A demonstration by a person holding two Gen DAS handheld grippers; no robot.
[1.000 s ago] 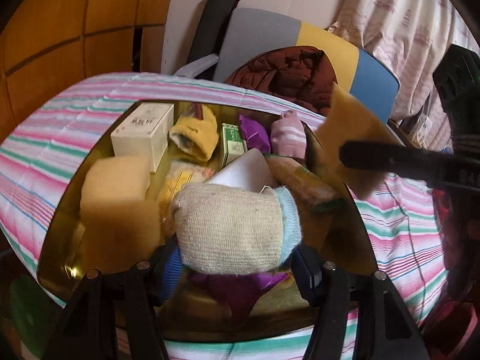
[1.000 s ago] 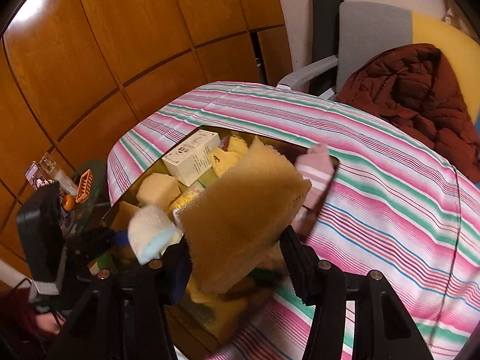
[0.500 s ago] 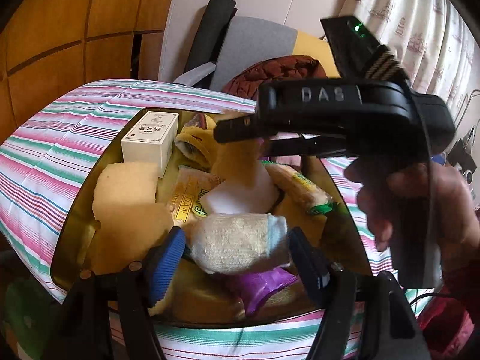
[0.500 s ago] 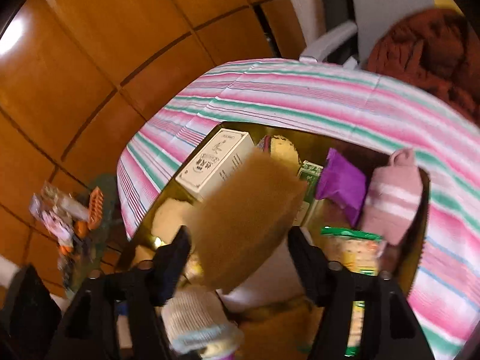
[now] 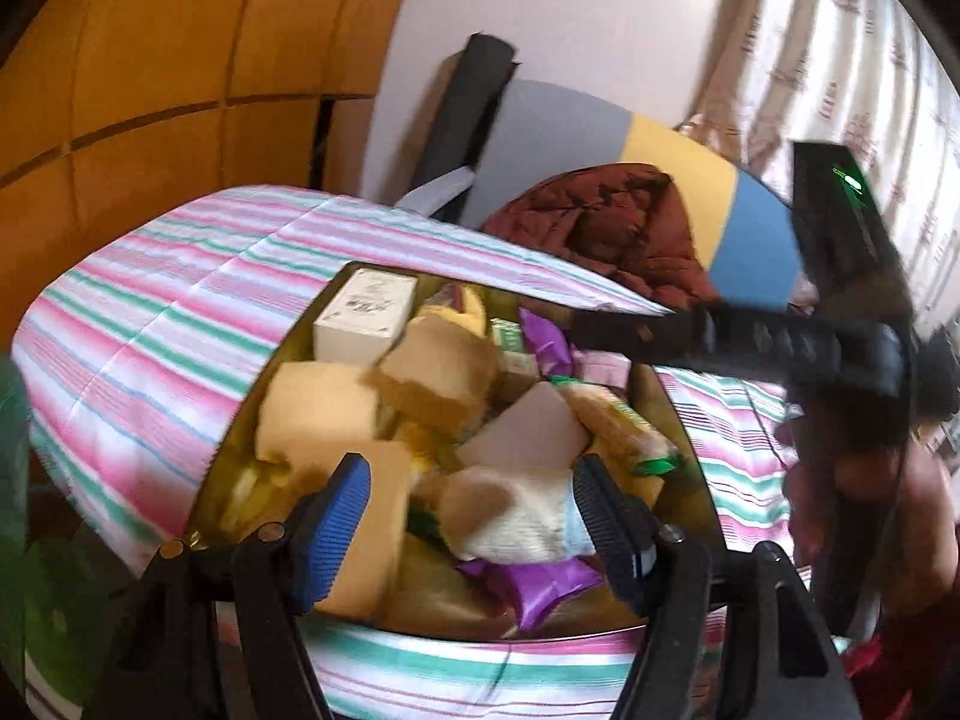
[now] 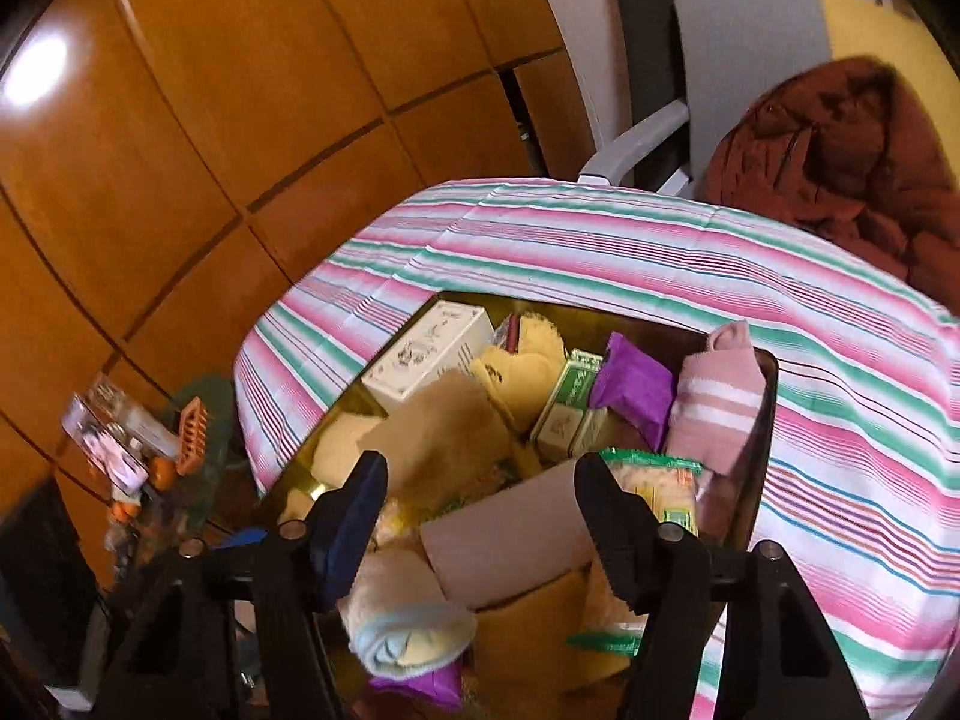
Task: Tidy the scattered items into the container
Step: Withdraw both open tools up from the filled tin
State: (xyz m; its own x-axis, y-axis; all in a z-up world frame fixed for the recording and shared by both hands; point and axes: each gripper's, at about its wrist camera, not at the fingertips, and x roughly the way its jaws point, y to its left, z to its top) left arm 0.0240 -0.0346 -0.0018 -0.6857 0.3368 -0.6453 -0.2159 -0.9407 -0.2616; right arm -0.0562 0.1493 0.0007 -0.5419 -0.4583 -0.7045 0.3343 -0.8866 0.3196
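Looks close to done: the container (image 6: pixel 762 420), a shallow gold-lined tray on the striped cloth (image 6: pixel 660 252), is packed full. Inside, right wrist view: white box (image 6: pixel 429 354) at 10 o'clock, yellow cloth (image 6: pixel 528 360) and green carton (image 6: pixel 567 405) at 12, purple packet (image 6: pixel 636 387) and pink sock (image 6: pixel 717 396) at 1–2 o'clock, brown sponge (image 6: pixel 444 438) mid-left, snack bag (image 6: pixel 657 483) at 3, grey card (image 6: pixel 510 546) centre, rolled beige sock (image 6: pixel 414 630) at 6. No loose items visible on the cloth in either view, so my read is nothing is left to collect, though the cloth's near side is hidden behind the grippers

Left gripper (image 5: pixel 471 525): jaws wide and easing closed a touch, hanging over the tray's 6 o'clock end. The rolled beige sock (image 5: pixel 516 516) lies between the fingers, close to the right one; no squeeze visible, the sock sits on the pile, so I read it as released. Blur makes contact hard to call

Right gripper (image 6: pixel 480 522): jaws closing, about mid-width, nothing clamped. Brown sponge and grey card lie below in the tray, not held. From the left wrist view its black body reaches in from 3 o'clock over the tray's far side, with the person's hand (image 5: pixel 864 480) on the handle
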